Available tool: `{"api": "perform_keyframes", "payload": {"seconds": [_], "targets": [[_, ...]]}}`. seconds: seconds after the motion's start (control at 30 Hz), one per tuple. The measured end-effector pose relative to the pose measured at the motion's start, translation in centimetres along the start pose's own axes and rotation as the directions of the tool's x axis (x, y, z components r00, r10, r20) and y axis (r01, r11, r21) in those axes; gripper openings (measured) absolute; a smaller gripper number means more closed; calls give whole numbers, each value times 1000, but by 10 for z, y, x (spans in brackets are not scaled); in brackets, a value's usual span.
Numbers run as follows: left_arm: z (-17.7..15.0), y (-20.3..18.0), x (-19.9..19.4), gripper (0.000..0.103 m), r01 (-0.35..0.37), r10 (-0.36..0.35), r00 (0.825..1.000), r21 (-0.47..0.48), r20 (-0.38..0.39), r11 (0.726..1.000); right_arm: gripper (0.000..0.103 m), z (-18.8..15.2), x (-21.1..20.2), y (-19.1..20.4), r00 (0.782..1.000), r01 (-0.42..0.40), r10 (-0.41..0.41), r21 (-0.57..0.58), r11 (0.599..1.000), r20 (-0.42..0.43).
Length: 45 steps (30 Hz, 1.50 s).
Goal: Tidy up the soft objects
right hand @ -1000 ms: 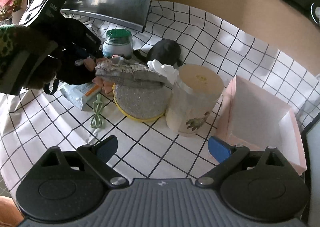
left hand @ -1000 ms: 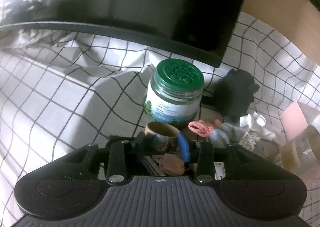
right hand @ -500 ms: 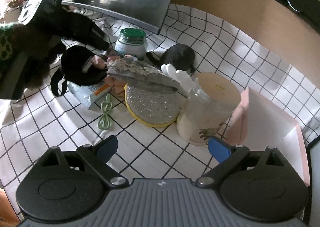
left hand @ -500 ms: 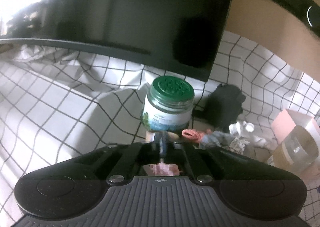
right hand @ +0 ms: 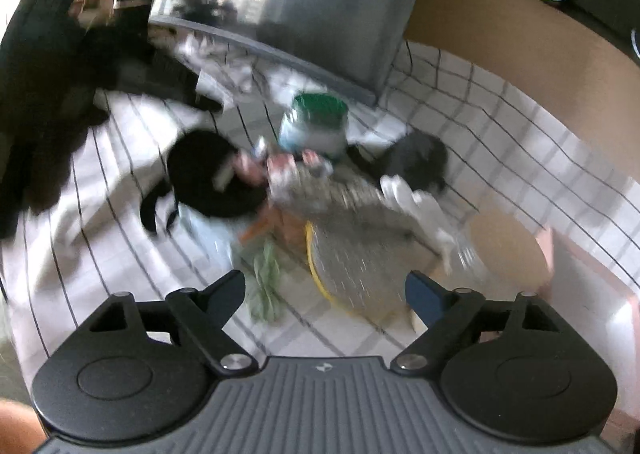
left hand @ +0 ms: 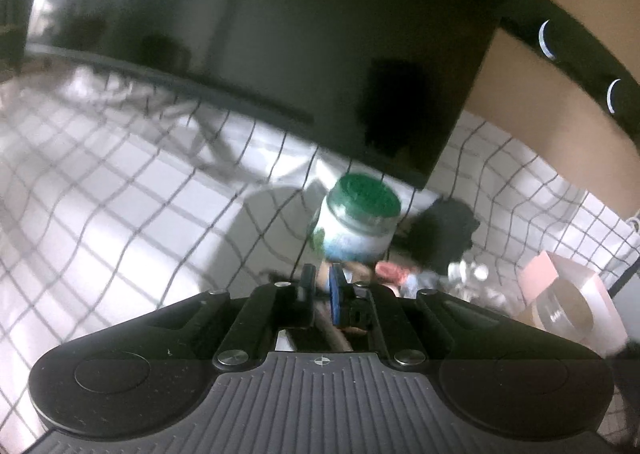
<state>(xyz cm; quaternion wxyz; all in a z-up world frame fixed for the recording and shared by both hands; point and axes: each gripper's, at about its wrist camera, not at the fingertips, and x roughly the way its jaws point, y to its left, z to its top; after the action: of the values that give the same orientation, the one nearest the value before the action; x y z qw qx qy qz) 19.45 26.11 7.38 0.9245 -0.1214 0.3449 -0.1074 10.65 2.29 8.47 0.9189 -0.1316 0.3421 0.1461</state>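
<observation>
My table (right hand: 500, 121) in its checked cloth carries the heap of soft things (right hand: 320, 193) dead ahead of my right hand-held gripper (right hand: 325, 290), its long axis running left to right; those jaws have just been closing but are wide and empty. My left hand-held gripper (left hand: 322, 286), tilted downward, is pinched on something small (blurred) near the green-lidded jar (left hand: 356, 225).

Right gripper (right hand: 325, 290) fingers spread (closing slightly, nothing between) above the blurred glittery disc (right hand: 352, 266).
</observation>
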Motion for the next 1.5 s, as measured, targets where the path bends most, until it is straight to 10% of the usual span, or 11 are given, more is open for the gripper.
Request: {"api": "perform_keyframes", "payload": {"seconds": [0.33, 0.57, 0.63, 0.7, 1.17, 1.5], "targets": [[-23, 5, -1, 8, 15, -13, 997, 15, -81, 1000, 74, 106, 77, 0, 991, -130, 130, 138, 982, 13], [-8, 21, -31, 11, 1, -1, 999, 1, -40, 1000, 72, 111, 144, 22, 980, -157, 175, 174, 972, -95], [-4, 28, -33, 11, -14, 13, 999, -23, -41, 1000, 43, 108, 157, 27, 978, -144, 167, 178, 974, -124], [-3, 34, -32, 11, -19, 17, 999, -43, -49, 999, 42, 106, 162, 28, 975, -142, 170, 188, 972, -146], [-7, 32, -6, 12, 34, -50, 993, -154, -104, 988, 41, 64, 64, 13, 993, -109, 112, 73, 991, -44], [-3, -18, -35, 12, 93, -93, 996, 0, 3, 996, 41, -16, 20, -2, 992, -7, 9, 16, 1000, -129]]}}
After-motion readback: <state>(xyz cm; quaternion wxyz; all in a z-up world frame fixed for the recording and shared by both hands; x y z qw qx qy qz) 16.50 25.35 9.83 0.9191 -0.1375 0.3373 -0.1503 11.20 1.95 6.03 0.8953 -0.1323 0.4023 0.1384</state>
